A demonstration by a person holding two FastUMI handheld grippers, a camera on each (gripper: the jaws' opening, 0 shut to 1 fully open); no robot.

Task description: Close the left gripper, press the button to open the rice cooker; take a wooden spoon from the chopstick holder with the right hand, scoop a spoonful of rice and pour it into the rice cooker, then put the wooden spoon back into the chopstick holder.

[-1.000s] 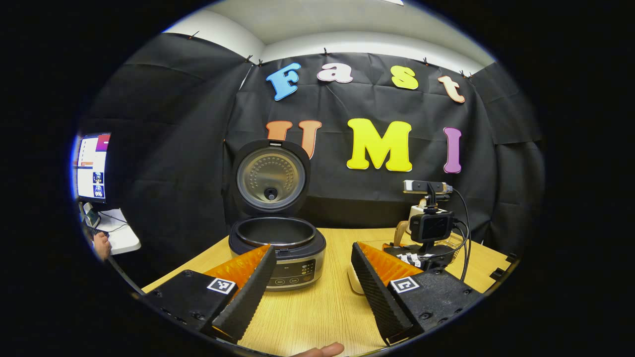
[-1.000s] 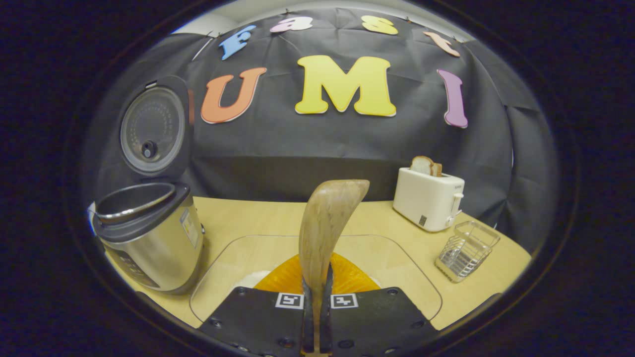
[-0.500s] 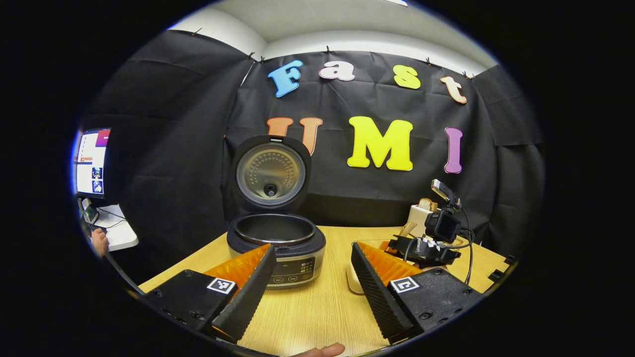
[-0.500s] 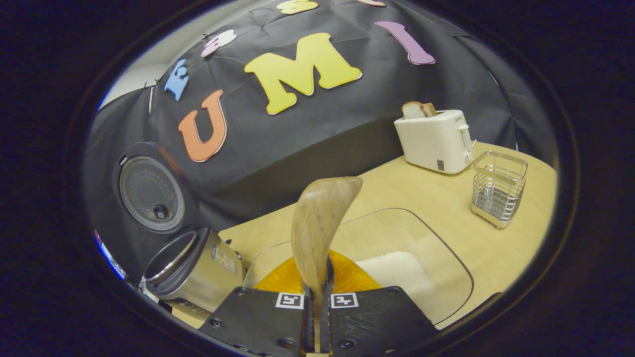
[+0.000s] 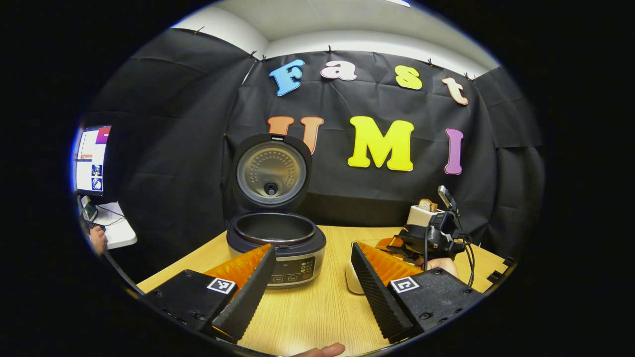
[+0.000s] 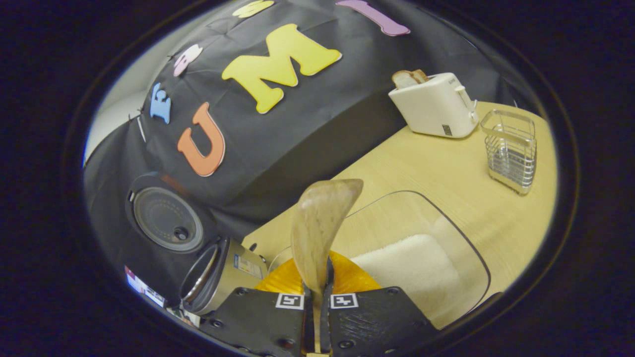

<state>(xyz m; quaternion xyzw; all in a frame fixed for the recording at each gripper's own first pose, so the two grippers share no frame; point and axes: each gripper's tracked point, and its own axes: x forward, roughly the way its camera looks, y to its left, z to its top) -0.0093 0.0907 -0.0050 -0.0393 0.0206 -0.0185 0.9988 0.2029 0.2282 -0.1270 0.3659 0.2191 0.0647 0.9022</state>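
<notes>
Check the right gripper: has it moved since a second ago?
Yes. The right gripper, shut on the wooden spoon, has rolled and dipped toward the rice; the toaster climbed its view.

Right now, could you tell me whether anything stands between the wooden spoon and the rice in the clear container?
Nothing visible does. The right gripper is shut on the wooden spoon, whose bowl hangs over the clear container; the rice lies uncovered just beside it, and the container has no lid.
</notes>
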